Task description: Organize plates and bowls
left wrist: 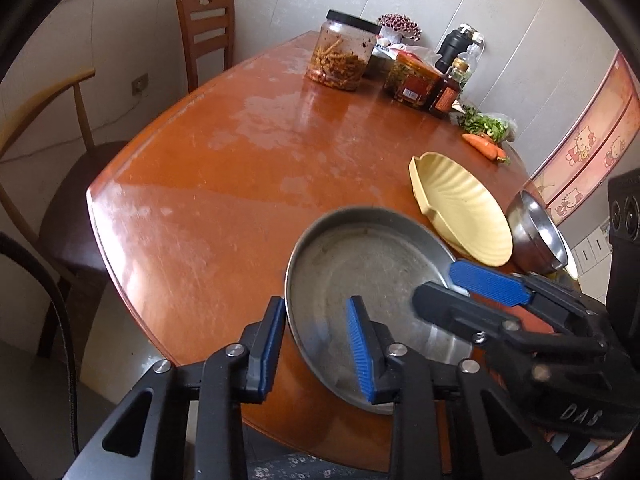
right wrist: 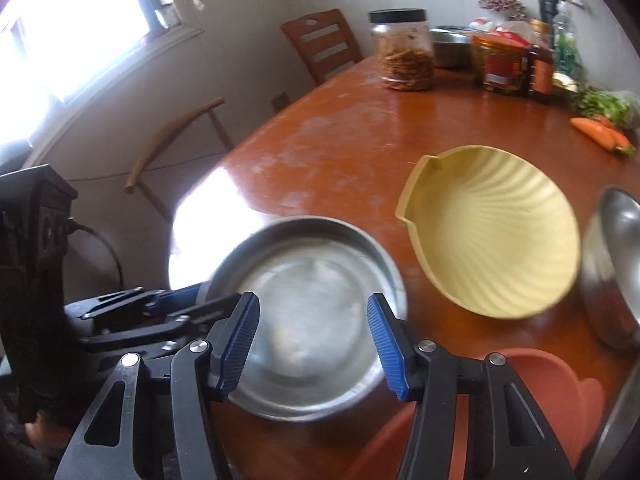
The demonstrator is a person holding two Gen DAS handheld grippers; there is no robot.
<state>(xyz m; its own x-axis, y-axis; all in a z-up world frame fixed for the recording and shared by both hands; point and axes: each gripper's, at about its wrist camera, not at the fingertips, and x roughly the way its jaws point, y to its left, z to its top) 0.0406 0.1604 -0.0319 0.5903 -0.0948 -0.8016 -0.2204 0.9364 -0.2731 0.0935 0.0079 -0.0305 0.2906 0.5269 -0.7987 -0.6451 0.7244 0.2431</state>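
Observation:
A round steel plate (left wrist: 360, 256) (right wrist: 312, 264) lies near the front edge of the brown table (left wrist: 240, 160). My left gripper (left wrist: 315, 302) (right wrist: 196, 296) is shut on its left rim, one finger outside and one inside. My right gripper (right wrist: 312, 298) (left wrist: 436, 282) straddles the right rim. Its outer pad is at the rim and its inner pad stands well inside the plate, so its jaws are open. To the right, a yellow shell-shaped plate (left wrist: 460, 216) (right wrist: 488, 236) leans on a steel bowl (left wrist: 536, 232) (right wrist: 612, 264). A reddish plate (right wrist: 540, 400) lies under my right gripper.
A pickle jar (left wrist: 340, 56), sauce bottles (left wrist: 444, 92), greens and carrots (left wrist: 484, 146) stand along the table's far side. Wooden chairs (left wrist: 206, 36) are at the far left end and left side. Bare tabletop stretches left of the steel plate.

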